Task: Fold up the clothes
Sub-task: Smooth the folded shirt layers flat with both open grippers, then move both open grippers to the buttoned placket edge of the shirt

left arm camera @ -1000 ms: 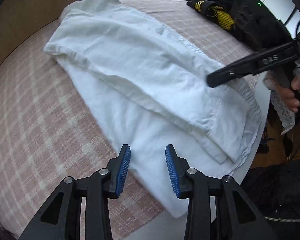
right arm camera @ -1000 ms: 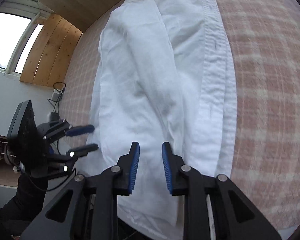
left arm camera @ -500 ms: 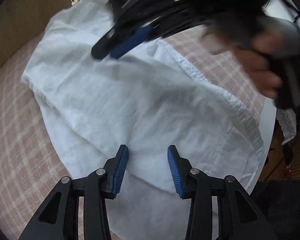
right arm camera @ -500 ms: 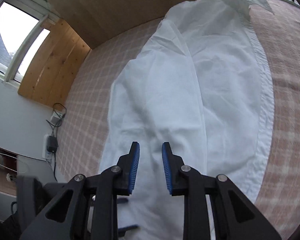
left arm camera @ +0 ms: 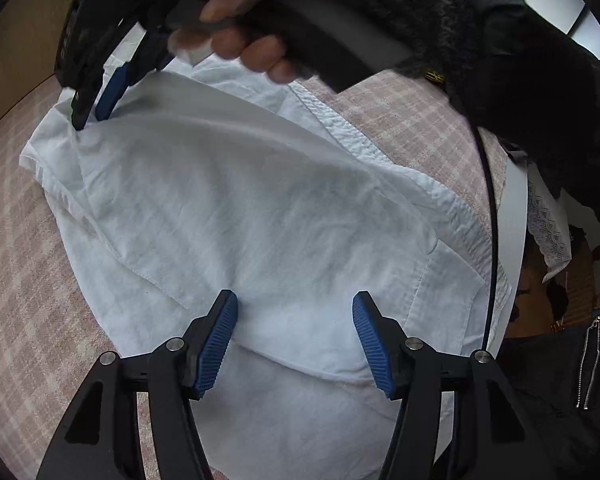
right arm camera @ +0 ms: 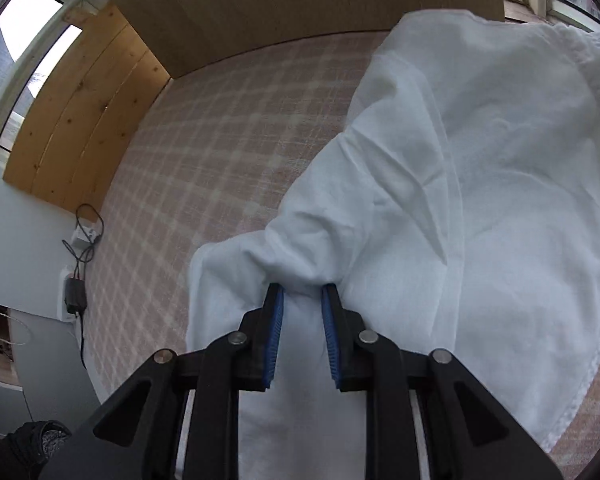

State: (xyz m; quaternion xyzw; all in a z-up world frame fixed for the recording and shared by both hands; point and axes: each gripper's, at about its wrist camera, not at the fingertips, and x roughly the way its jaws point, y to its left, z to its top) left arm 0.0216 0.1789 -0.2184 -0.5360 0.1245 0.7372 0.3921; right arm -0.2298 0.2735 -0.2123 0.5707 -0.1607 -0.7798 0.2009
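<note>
Closing right tongs (right arm camera: pixel 302 296) bunching unlabelled white garment (right arm camera: pixel 480 184)

Soft window daylight, fisheye-warped edges, perhaps motion-blurred hand (left arm camera: pixel 240 36).

Our left gripper (left arm camera: pixel 294 338) had black angular arms, silver round screws at the joints and ribbed blue pads (left arm camera: pixel 216 344). The right gripper (right arm camera: pixel 302 336) matched it: black frame, silver screws, blue pads. Our right hand (left arm camera: pixel 244 40) wore a dark fuzzy sleeve (left arm camera: pixel 440 20); a thin black cable (left arm camera: pixel 490 216) trailed beneath.
</note>
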